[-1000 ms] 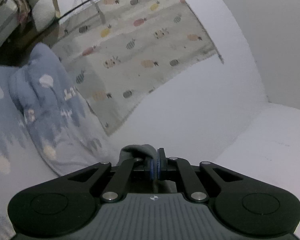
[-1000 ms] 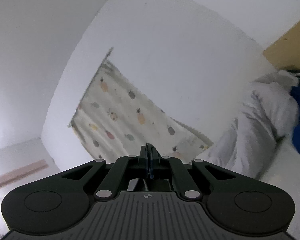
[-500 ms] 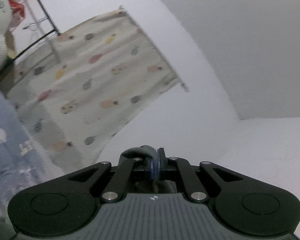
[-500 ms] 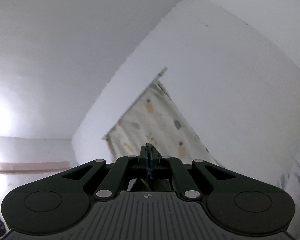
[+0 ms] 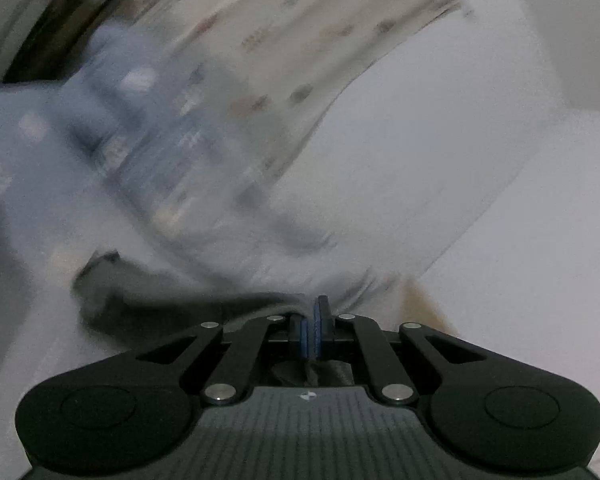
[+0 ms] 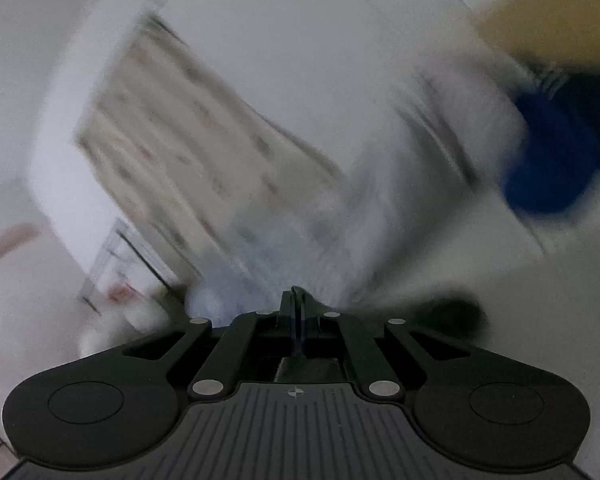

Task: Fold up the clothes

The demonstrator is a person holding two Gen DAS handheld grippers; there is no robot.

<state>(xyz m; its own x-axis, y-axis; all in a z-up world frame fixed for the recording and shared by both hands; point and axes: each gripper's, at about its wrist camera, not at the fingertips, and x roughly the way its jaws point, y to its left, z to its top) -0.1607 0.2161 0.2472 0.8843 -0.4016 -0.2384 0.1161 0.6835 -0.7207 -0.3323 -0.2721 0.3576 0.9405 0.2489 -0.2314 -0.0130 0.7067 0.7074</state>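
The left gripper (image 5: 314, 326) has its black fingers and blue pads drawn together, clamped on a fold of dark grey-green fabric garment (image 5: 156, 300). That cloth bunches at the left pad and spreads away to the lower left of the gripper across the pale bed sheet (image 5: 520, 260); a strip of it also hangs in the gap behind the pads. Beyond it, heavily blurred, lies a light blue patterned blanket (image 5: 100, 128), and further back a cream curtain printed with small pineapples (image 5: 300, 40) hangs against the white wall (image 5: 440, 128).

The right gripper (image 6: 296, 312) is likewise pressed together, its fingers meeting in a thin line. A dark piece of the garment (image 6: 308, 368) shows under and behind the fingers, and a dark smear (image 6: 452, 316) lies just to the right of the gripper, too blurred to tell for certain what it is. Ahead, the same curtain (image 6: 180, 132) is streaked by motion, with a white crumpled duvet (image 6: 440, 152) and a deep blue cloth (image 6: 548, 160) at the right.
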